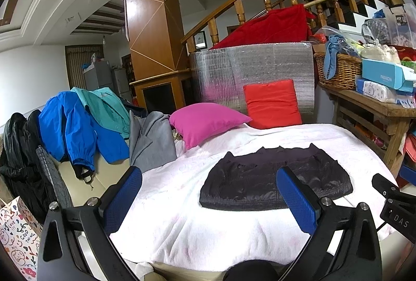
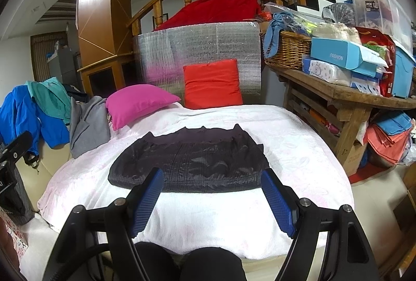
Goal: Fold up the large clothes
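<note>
A dark quilted garment (image 1: 275, 182) lies folded into a compact rectangle on the white blanket (image 1: 187, 216); it also shows in the right wrist view (image 2: 189, 161). My left gripper (image 1: 208, 177) is open and empty, held back above the blanket's near edge, left of the garment. My right gripper (image 2: 210, 179) is open and empty, just short of the garment's near edge. The right gripper's body shows at the left view's right edge (image 1: 395, 205).
A blue jacket (image 1: 70, 130), teal jacket (image 1: 104, 107) and grey garment (image 1: 150, 140) pile at the left. A magenta pillow (image 1: 205, 122) and red cushion (image 1: 271, 103) sit at the back. A cluttered wooden table (image 2: 348, 96) stands at the right. A patterned bag (image 1: 18, 236) stands at lower left.
</note>
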`<state>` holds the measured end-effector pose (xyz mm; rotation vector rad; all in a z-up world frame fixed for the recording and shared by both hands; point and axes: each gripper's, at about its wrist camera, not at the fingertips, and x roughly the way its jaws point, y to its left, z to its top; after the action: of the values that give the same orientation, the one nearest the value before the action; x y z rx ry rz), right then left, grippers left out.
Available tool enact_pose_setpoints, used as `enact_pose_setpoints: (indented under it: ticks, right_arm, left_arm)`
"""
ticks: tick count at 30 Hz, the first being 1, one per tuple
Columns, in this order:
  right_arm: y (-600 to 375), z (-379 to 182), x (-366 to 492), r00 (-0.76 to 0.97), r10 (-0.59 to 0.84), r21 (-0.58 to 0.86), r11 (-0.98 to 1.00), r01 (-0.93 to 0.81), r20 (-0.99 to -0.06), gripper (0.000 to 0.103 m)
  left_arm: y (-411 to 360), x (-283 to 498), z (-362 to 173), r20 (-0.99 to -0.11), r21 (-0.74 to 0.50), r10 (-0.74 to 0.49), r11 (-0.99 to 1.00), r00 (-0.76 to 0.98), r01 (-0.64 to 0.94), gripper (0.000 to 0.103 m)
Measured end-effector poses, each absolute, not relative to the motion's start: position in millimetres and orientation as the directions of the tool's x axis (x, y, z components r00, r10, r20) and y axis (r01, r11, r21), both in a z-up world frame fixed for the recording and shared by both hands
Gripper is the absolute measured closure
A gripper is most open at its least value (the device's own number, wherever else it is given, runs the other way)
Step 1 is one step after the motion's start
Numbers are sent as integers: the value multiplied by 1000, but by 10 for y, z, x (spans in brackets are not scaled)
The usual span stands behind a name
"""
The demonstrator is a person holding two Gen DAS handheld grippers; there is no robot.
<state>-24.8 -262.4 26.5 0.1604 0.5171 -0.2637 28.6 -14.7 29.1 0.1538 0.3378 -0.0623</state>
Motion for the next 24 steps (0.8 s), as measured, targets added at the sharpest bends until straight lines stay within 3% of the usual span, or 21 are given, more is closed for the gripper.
enact_pose_setpoints:
  ticks: [24]
  right_arm:
    - [-2444,230,-199,830,-205,52,961,270,-519,23]
  left_arm:
    - [-15,374,204,-362,108,-25,992,932,68,0]
